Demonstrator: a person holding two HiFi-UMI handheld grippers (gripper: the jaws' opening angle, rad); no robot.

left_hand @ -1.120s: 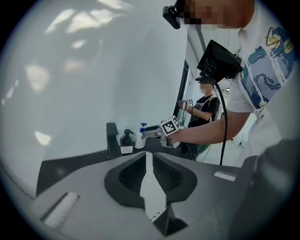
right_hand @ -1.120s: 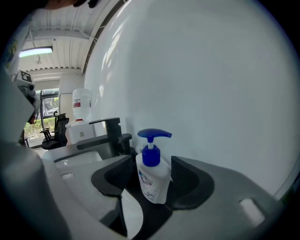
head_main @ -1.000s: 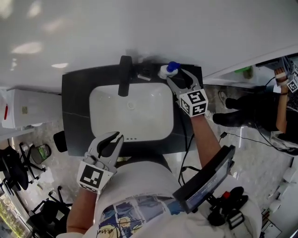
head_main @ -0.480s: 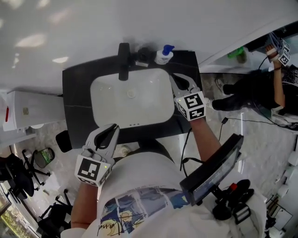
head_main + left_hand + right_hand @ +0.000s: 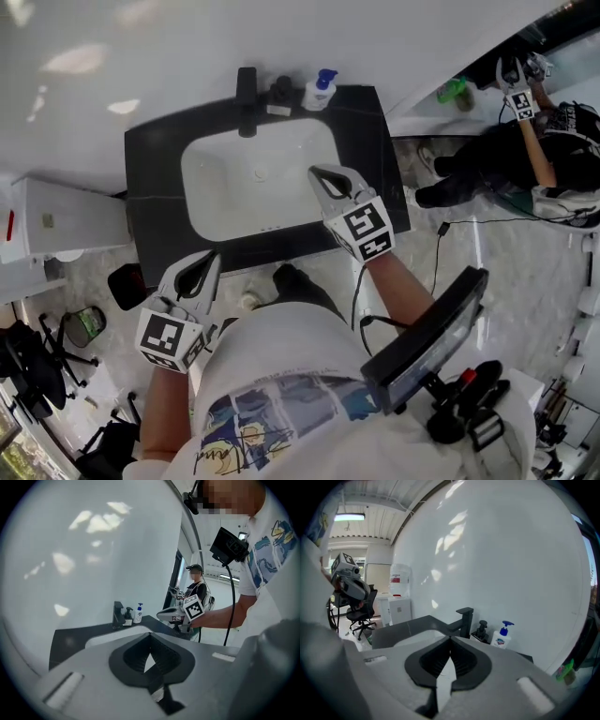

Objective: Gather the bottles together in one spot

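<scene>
The right gripper [image 5: 317,174] is pulling back from the white bottle [image 5: 319,92] to mid-frame, over the basin's [image 5: 234,192] right edge. Its jaws have just been closing and are meeting on nothing. The white bottle is now standing at the counter's [image 5: 150,187] top edge, just beside the dark bottle [image 5: 281,89], so the gathering is looking done. The left gripper [image 5: 208,262], also closed and empty, is hanging at lower left. The right gripper view is showing both bottles upright, right of the faucet [image 5: 464,620]; the head view is showing only their tops.
</scene>
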